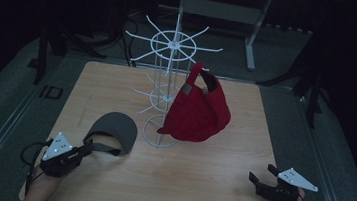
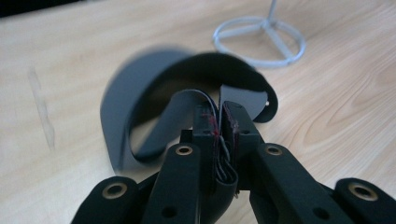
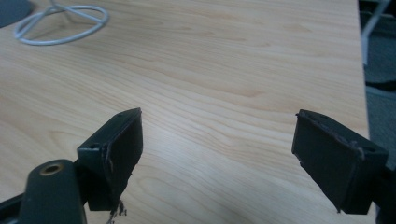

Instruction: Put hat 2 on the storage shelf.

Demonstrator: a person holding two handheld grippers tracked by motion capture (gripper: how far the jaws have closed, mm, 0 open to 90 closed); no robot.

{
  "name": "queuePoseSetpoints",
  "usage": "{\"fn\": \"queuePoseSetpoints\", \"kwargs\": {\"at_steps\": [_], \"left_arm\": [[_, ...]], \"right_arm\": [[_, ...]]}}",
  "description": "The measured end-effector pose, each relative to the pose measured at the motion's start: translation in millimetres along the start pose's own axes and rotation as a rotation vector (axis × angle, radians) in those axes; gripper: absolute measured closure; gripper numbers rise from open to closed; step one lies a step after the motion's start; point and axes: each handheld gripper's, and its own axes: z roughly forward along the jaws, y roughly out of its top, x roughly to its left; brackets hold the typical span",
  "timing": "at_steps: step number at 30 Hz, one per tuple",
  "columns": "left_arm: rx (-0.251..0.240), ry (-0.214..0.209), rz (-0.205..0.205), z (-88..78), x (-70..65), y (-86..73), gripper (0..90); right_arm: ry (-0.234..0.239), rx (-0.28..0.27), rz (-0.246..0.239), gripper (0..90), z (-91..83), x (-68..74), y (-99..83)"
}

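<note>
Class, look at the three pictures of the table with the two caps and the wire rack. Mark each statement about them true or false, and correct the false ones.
1. The left gripper is shut on the strap of the dark grey fabric cap. True.
2. The red fabric cap lies flat on the wooden table. False: it hangs on the white wire rack.
3. The right gripper holds the red fabric cap. False: its fingers stand apart with nothing between them, over bare table.
4. The dark grey fabric cap is to the left of the rack's ring base in the high view. True.
5. The rack stands on the floor. False: it stands on the wooden table.
</note>
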Motion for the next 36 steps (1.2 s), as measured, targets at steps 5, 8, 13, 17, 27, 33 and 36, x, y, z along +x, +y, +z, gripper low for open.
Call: {"fn": "queuePoseSetpoints", "kwargs": {"at_steps": [5, 8, 13, 17, 27, 33, 36], "left_arm": [[-0.065, -0.013, 0.025, -10.7, 0.4, 26.5, 85.1], [-0.1, -0.015, 0.039, -15.2, 1.1, 42.2, 85.1], [-0.148, 0.004, 0.049, -21.5, 2.6, 68.7, 85.1], [-0.199, 0.006, 0.066, -30.1, 2.8, 90.9, 85.1], [-0.288, -0.048, 0.137, -59.1, -4.3, 117.0, 85.0], [-0.308, -0.064, 0.143, -62.1, -5.2, 127.4, 85.0], [-0.331, -0.077, 0.146, -58.9, -5.2, 137.9, 85.0]], "right_arm": [[-0.003, 0.011, 0.04, 16.1, 3.0, -4.6, -7.2], [-0.005, 0.016, 0.044, 16.1, 3.6, -4.8, -9.2], [-0.008, 0.029, 0.036, 16.1, 5.3, -3.7, -10.3], [-0.009, 0.033, 0.032, 16.1, 5.8, -3.3, -10.1], [-0.001, 0.017, 0.042, 16.2, 5.1, -4.3, -11.3], [0.003, 0.024, 0.036, 16.1, 5.7, -2.5, -11.5], [0.006, 0.019, 0.039, 16.2, 5.4, -2.8, -11.3]]}}
